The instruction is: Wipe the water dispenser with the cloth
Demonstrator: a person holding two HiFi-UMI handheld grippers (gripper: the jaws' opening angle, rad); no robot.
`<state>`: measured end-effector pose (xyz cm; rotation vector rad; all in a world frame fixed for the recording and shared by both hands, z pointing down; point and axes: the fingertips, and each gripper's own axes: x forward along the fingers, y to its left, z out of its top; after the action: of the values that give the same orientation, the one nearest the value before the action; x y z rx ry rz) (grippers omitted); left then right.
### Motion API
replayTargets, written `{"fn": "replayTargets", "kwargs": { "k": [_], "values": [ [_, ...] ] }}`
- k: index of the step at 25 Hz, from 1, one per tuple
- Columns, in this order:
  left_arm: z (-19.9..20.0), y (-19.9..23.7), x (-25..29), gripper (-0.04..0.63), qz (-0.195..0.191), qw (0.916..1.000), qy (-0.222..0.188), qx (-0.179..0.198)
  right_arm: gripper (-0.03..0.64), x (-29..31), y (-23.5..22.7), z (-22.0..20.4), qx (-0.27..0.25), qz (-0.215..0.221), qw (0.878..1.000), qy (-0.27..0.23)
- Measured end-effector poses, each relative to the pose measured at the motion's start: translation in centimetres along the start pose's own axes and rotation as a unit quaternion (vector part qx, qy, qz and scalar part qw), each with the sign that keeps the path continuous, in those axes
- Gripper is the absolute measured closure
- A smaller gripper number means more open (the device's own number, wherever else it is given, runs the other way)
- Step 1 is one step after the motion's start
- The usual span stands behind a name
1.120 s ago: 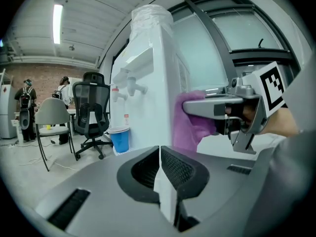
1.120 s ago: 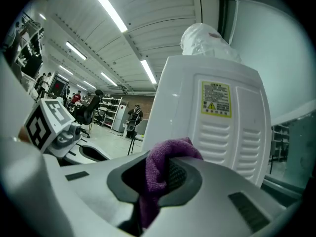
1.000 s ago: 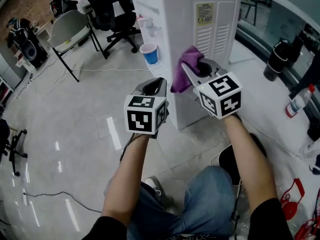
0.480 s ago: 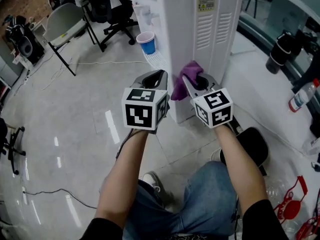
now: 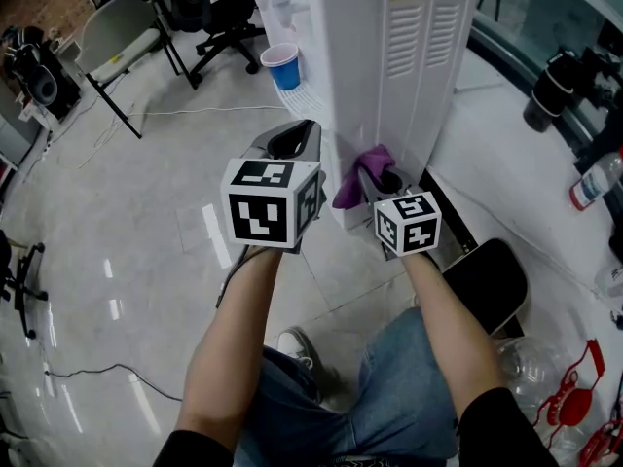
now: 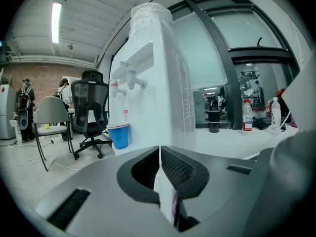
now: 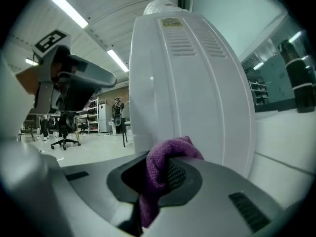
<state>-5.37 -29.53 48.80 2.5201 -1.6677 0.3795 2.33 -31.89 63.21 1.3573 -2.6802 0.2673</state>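
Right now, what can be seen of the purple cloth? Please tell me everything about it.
The cloth is purple, soft and fuzzy, like microfibre. It is bunched, not spread: the right gripper has its jaws shut on it, a rounded fold bulging above them and a tail hanging down. It is held low against the white water dispenser, near a bottom corner; real contact is not certain.
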Motion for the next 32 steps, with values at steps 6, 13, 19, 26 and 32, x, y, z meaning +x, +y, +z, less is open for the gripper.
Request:
{"fn": "replayTargets", "kwargs": {
  "k": [6, 13, 19, 26, 32],
  "values": [
    [0.1, -0.2, 0.2, 0.563, -0.005, 1.0000, -0.003, 0.005, 0.574, 1.0, -0.8, -4.6, 0.038, -0.015, 0.999, 0.029],
    [0.0, -0.4, 0.2, 0.563, -0.011, 0.9999, 0.000, 0.007, 0.574, 2.6, -0.9, -10.8, 0.075, -0.028, 0.994, 0.080],
    [0.0, -0.6, 0.1, 0.563, -0.014, 0.9998, 0.002, 0.010, 0.574, 2.9, -1.4, -14.3, 0.091, -0.033, 0.988, 0.121],
    [0.3, 1.0, -0.3, 0.563, 0.001, 0.9999, 0.000, 0.012, 0.574, 0.9, -1.4, -10.8, 0.088, -0.042, 0.990, 0.101],
    [0.2, 1.7, 0.1, 0.563, 0.016, 0.9996, 0.022, 0.000, 0.574, -1.2, -1.3, -0.9, 0.049, -0.032, 0.996, 0.060]
  ]
}}
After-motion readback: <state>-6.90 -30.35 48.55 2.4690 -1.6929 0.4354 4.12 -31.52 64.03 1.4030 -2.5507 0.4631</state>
